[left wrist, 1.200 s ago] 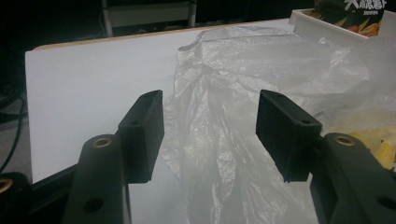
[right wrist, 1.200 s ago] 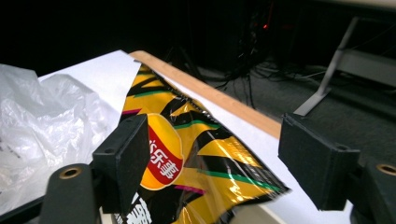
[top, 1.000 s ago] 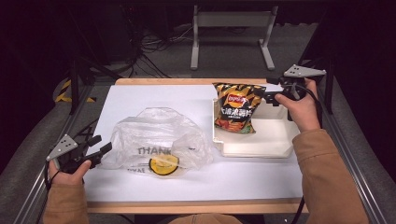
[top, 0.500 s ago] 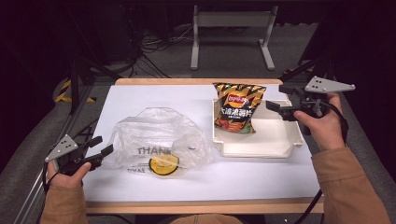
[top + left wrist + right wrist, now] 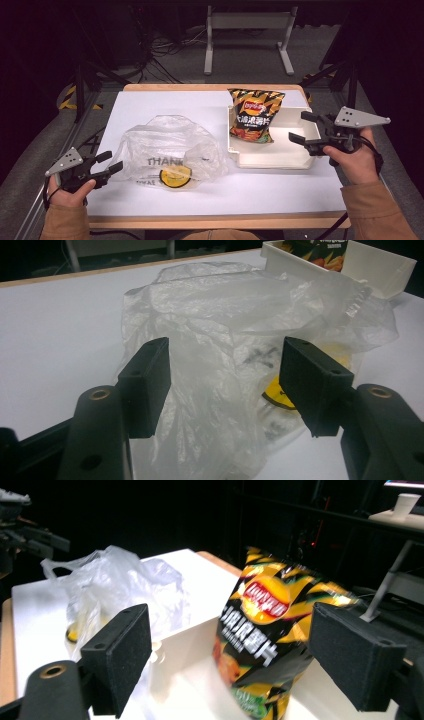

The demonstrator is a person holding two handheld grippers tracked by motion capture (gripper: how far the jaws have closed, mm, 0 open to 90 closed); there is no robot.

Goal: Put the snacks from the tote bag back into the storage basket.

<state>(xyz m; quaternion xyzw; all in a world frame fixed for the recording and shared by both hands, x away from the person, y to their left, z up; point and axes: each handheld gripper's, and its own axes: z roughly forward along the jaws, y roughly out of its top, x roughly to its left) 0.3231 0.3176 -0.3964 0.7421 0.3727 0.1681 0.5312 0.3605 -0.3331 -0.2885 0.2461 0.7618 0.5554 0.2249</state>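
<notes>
A clear plastic bag [image 5: 170,150] with a yellow print lies crumpled on the white table top, left of centre. My left gripper [image 5: 111,161] is at its left edge and open. Its jaws have just been opening, and in the left gripper view [image 5: 225,385] the bag [image 5: 225,330] lies loose between them, untouched by the pads. A black and yellow chips bag [image 5: 255,115] leans in a white tray [image 5: 272,159]. My right gripper [image 5: 298,127] stands open by the tray's right wall, pointing at the chips bag [image 5: 270,630], with nothing held.
The white sheet [image 5: 150,105] covers a wooden table with its front edge near the person. A metal stand [image 5: 247,30] and cables sit on the floor beyond the far edge. Dark rails run along both sides.
The right gripper has drawn back to the right, away from the chips bag to the tray's right side. The left hand has hardly moved.
</notes>
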